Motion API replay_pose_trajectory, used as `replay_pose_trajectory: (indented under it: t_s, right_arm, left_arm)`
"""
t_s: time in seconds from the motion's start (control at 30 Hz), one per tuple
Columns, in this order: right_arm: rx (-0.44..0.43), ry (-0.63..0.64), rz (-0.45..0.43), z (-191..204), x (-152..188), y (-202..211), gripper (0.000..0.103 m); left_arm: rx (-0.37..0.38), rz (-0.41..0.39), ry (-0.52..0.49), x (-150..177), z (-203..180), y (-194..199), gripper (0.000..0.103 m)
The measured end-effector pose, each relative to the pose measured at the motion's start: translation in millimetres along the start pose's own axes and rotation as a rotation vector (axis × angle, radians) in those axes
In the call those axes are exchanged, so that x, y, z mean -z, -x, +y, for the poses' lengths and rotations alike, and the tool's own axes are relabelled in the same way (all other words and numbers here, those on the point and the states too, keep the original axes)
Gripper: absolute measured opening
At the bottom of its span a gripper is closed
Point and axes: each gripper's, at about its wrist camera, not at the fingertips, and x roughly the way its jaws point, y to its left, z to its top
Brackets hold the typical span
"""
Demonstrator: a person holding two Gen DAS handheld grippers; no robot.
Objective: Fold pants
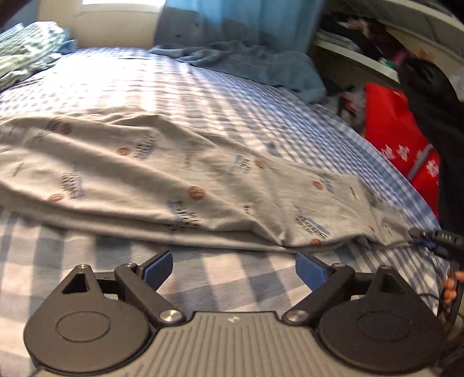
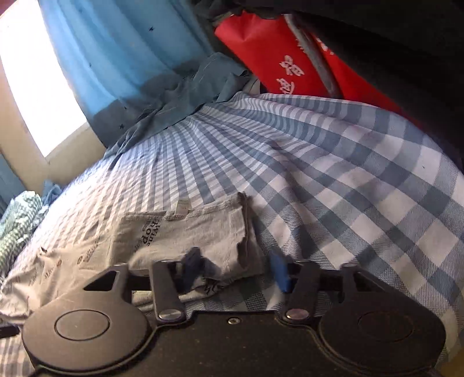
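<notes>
1. Folding the pants (image 1: 162,177) is the job, and they lie flat on the bed (image 1: 232,95), stretched sideways across the checked sheet.
2. On the left, the left tongs (image 1: 234,269) stand wide apart with nothing between them. They hang over bare sheet just beside the near edge of the pants, not touching the cloth.
3. To do this step well, I think the left tongs should slide low under the near edge and pinch both layers together, so no layer slips out.
4. On the right, the right tongs (image 2: 236,271) are partly apart. The end of the pants (image 2: 185,232) lies between and under the blue pads, but the pads do not seem to squeeze it.
5. Both tongs should lift at the same time and keep the edge straight, I think, or the fold may come out crooked.
6. The bed is soft and the sheet is a little wrinkled, so cloth may drag.
7. Around the bed, from left to right, are a green patterned cloth (image 1: 26,49), a bright window (image 2: 32,84), a blue curtain (image 1: 246,17), a red bag (image 1: 397,136) and messy shelves (image 1: 356,49).
</notes>
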Motion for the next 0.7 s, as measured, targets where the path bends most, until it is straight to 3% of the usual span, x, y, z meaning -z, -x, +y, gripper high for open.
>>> replay_pose_trajectory:
  t_s: [0.07, 0.13, 0.43, 0.57, 0.67, 0.7]
  right_arm:
    - [0.029, 0.026, 0.006, 7.0, 0.3, -1.4, 0.021]
    - [0.045, 0.04, -0.015, 9.4, -1.7, 1.7, 0.016]
    - [0.119, 0.152, -0.03, 16.2, 7.4, 0.3, 0.02]
    - [0.27, 0.251, -0.054, 30.7, 6.9, 2.1, 0.032]
    - [0.317, 0.309, -0.077, 52.5, 6.2, 11.6, 0.055]
    - [0.297, 0.334, -0.089, 63.0, 6.7, 15.5, 0.072]
  left_arm:
    - [-0.027, -0.025, 0.029, -0.3, 11.4, 9.2, 0.097]
    - [-0.057, -0.045, 0.05, -0.7, 23.1, 19.2, 0.098]
    - [-0.193, -0.114, 0.169, -2.5, 93.8, 67.3, 0.102]
    - [-0.27, -0.118, 0.205, -8.0, 136.2, 85.8, 0.102]
    - [-0.319, -0.135, 0.23, -17.2, 164.8, 94.4, 0.103]
    - [-0.323, -0.135, 0.248, -21.2, 175.9, 96.0, 0.103]
